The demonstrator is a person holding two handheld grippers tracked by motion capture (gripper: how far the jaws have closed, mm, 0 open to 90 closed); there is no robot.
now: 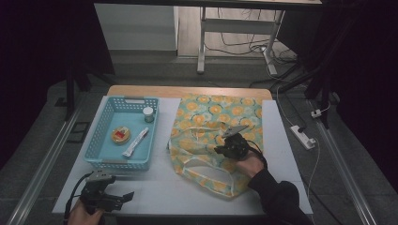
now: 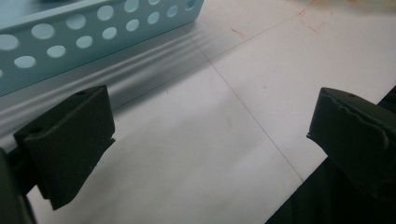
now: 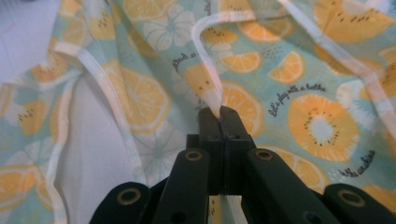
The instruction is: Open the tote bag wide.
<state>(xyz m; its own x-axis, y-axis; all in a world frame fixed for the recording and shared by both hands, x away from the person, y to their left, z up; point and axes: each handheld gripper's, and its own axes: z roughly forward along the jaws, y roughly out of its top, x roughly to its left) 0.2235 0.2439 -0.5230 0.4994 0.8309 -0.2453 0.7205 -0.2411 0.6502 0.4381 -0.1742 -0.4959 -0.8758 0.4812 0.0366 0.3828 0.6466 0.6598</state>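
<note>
The right gripper is pinching only the thin hem of the bag, so it is risking a slip on lifting. The left gripper is waiting, jaws open, over the worktop.

Left gripper with its jaws spread wide above the white table top.
The two black jaws rise from the lower corners, the bare surface between them and nothing held. A pale blue perforated basket stands at the far left, its wall pierced by round holes. Thin pencilled lines cross the table, and faint red marks lie at the far right.
</note>
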